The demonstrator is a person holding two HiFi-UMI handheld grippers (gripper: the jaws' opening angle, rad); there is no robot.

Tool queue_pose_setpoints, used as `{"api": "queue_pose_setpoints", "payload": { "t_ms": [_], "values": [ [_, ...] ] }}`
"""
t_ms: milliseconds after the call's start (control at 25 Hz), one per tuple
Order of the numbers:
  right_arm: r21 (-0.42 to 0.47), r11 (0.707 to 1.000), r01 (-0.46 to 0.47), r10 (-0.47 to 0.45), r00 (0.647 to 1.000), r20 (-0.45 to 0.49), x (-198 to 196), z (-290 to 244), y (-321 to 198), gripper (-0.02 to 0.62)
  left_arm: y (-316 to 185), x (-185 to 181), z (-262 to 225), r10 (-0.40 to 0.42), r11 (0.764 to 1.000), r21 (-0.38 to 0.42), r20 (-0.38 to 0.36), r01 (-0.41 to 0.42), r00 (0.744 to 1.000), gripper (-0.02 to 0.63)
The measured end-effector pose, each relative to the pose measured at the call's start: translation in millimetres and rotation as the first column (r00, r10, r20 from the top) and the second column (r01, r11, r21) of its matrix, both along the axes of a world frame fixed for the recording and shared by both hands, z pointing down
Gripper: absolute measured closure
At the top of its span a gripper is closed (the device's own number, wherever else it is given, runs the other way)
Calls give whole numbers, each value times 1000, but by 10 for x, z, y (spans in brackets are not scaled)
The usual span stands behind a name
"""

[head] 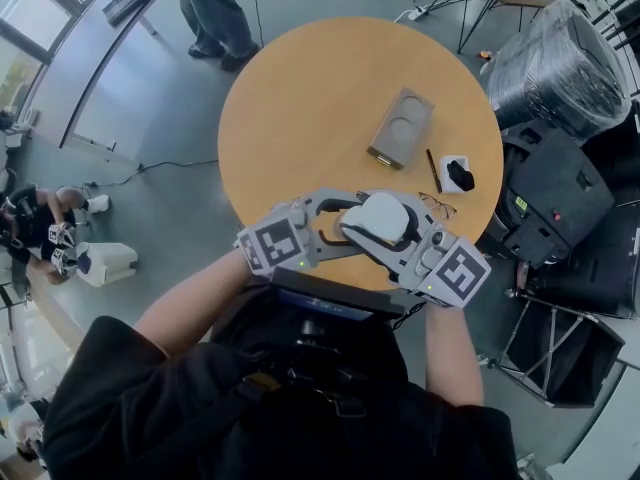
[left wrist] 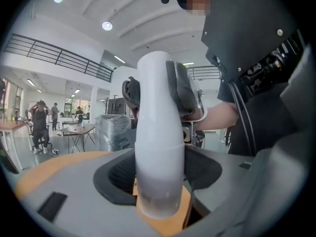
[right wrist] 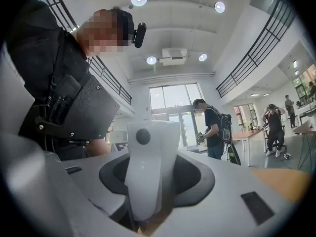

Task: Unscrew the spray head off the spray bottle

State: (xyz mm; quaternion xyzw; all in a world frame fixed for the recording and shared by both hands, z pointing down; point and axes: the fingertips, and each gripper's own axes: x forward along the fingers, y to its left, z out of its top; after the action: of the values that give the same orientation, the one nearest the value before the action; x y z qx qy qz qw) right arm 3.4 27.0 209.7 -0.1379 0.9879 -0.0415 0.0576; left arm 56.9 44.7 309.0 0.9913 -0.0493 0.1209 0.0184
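Note:
A white spray bottle [head: 381,218] is held in the air over the near edge of the round wooden table [head: 300,98], between both grippers. My left gripper [head: 338,230] is shut on the bottle's body [left wrist: 158,142], which fills the gap between its jaws. From the other side my right gripper [head: 392,236] is shut on the spray head [right wrist: 148,162], a white piece with a dark round dot. In the left gripper view the right gripper's dark pads [left wrist: 182,90] clasp the top of the bottle.
On the table lie a grey rectangular tray [head: 402,128], a dark pen [head: 434,170], a small black-and-white object [head: 458,174] and wire-rimmed glasses [head: 437,205]. A person [head: 215,13] stands beyond the table. Black cases [head: 560,198] and a wrapped bundle [head: 560,58] are at the right.

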Motion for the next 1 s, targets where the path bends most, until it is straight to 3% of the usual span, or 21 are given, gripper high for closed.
{"api": "queue_pose_setpoints", "payload": {
  "t_ms": [200, 280, 400, 560, 600, 680, 840, 1000],
  "values": [
    [-50, 991, 123, -123, 992, -10, 2, -4, 101, 400, 83, -22, -70, 143, 989, -43, -26, -144, 989, 299],
    [-65, 976, 209, -210, 978, -17, -10, -16, 177, 411, 167, -11, -94, 227, 969, -89, -44, -230, 973, 301],
    [-69, 960, 273, -276, 961, -31, -16, -12, 227, 408, 218, -12, -99, 283, 951, -117, -53, -288, 958, 299],
    [-76, 922, 379, -380, 925, 7, -41, -76, 334, 407, 351, -34, -141, 391, 900, -173, -92, -401, 916, 299],
    [-74, 923, 377, -379, 926, -2, -44, -70, 332, 406, 350, -28, -137, 385, 903, -169, -88, -395, 919, 299],
    [-71, 948, 311, -314, 949, -36, -51, -33, 246, 394, 277, -35, -114, 328, 932, -140, -72, -335, 942, 298],
    [-39, 997, 68, -70, 996, -56, -9, -64, -145, 265, -32, -92, -172, 142, 987, -68, -72, -147, 987, 298],
    [-79, 989, -125, 121, 991, -54, 89, -25, -451, 255, -378, -91, -230, -83, 995, -66, -127, 75, 988, 298]
  ]
}}
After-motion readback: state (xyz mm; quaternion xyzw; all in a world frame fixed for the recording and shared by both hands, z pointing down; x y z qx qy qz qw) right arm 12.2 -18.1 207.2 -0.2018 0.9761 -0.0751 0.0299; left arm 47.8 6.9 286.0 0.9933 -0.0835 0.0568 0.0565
